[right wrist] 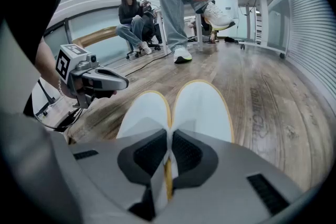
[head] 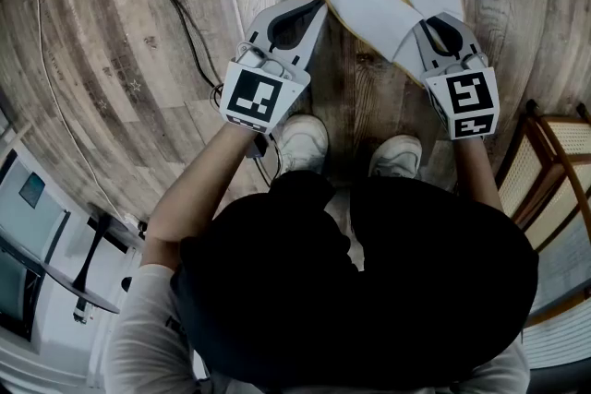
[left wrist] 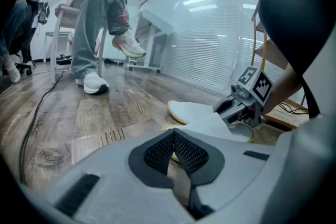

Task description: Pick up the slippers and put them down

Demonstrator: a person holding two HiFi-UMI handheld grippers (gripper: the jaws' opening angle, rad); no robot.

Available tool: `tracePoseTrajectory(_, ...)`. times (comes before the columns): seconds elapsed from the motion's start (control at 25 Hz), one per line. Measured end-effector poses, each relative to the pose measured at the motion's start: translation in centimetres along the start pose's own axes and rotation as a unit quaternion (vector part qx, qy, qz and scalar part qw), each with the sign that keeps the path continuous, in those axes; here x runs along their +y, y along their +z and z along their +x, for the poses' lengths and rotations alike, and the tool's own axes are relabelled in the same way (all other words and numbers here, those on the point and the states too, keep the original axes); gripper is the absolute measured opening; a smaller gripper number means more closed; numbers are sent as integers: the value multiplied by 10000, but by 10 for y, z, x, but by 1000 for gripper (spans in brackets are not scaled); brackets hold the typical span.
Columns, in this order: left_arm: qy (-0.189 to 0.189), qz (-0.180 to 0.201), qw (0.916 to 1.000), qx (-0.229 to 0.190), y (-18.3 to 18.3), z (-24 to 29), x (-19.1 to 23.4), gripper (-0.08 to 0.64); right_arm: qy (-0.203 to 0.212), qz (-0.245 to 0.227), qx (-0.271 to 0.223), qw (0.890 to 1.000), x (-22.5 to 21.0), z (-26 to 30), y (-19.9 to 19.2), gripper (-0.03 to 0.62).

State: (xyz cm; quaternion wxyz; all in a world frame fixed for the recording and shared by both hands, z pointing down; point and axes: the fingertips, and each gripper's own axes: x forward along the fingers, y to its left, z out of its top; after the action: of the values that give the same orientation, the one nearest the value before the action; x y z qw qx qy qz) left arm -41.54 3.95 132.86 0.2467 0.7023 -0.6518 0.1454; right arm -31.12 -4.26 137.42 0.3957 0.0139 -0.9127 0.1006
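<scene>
right tool (right wrist: 169, 136): pinched nearly shut on the pair of white flat fabric slippers with yellow-edged soles (right wrist: 202, 107), with the inner heel edges of both caught together between the pads.
slippers' place: stretched straight ahead of the right tool, side by side and touching, toes pointing away from it; seemingly with toes at or just above the grey-brown wood-plank floor (head: 138, 60), contact not clear.
left tool (left wrist: 173, 134): drawn together at the tips with nothing between them; only floor and a yellow slipper edge visible through the gap behind the pads.
left tool's place: beside the right tool, on its left, apart from the slippers, nose angled toward them.
step in hand: judged to be the setting-down of the pair.
doing it well: best lowered gently, toes landing first, then heels eased flat before any loosening of the pinch; best held on both edges until full contact of the soles, to avoid one slipper sliding out and flopping askew; best opened only a little, then drawn straight back along the tool's own line, without dragging the heels.
right hand's pose: reached forward and down, tool tilted steeply nose-down, marker cube turned up toward the head.
left hand's pose: likewise extended, tilted less steeply, idle.
</scene>
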Motion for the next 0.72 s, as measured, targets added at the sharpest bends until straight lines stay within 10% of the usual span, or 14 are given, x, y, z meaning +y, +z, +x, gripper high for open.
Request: tracePoseTrajectory(0.72,-61,1,9999,81,-1,-9,-7,11,-1,190,295,9994,2,-23,-21,86)
